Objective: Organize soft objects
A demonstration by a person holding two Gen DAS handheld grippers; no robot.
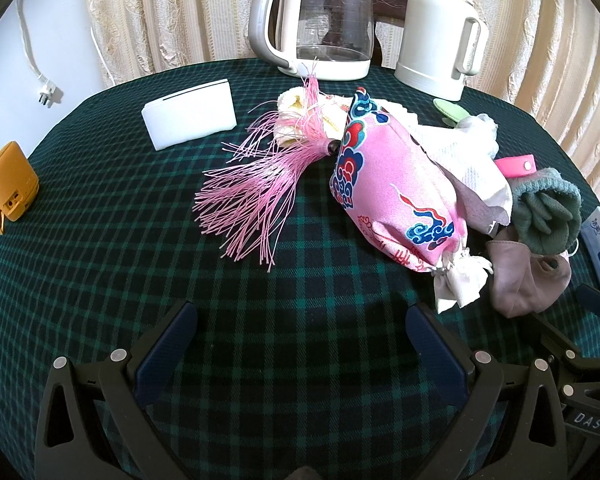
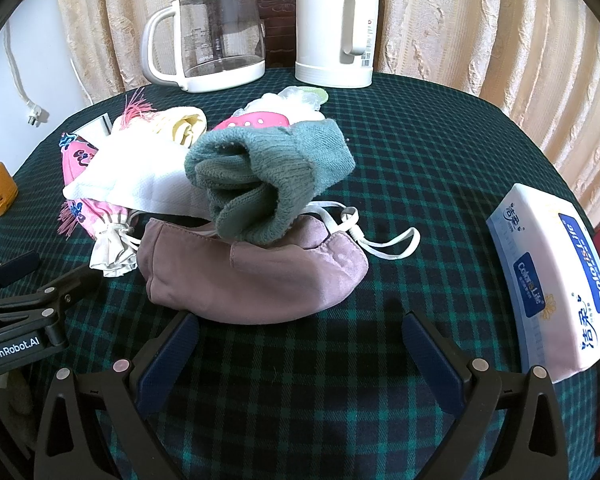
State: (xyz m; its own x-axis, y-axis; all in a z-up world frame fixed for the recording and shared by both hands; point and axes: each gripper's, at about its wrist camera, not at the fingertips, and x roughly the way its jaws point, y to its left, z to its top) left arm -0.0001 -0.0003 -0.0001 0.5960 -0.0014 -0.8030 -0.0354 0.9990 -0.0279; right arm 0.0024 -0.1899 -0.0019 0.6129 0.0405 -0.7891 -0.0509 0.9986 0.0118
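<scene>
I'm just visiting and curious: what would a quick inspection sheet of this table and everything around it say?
Surface: round table under a dark green checked cloth.
Job's things: pink pouch with tassel; green sock lying on a mauve mask; white cloth; cream towel, all heaped together.
Clutter: glass kettle, white jug, tissue pack, white folded pad, orange speaker.
Grippers: left gripper and right gripper both open, holding nothing.
Cables: white cord with a loose plug hanging by the wall.
Surroundings: cream curtains, dark wooden chair behind the table.
</scene>
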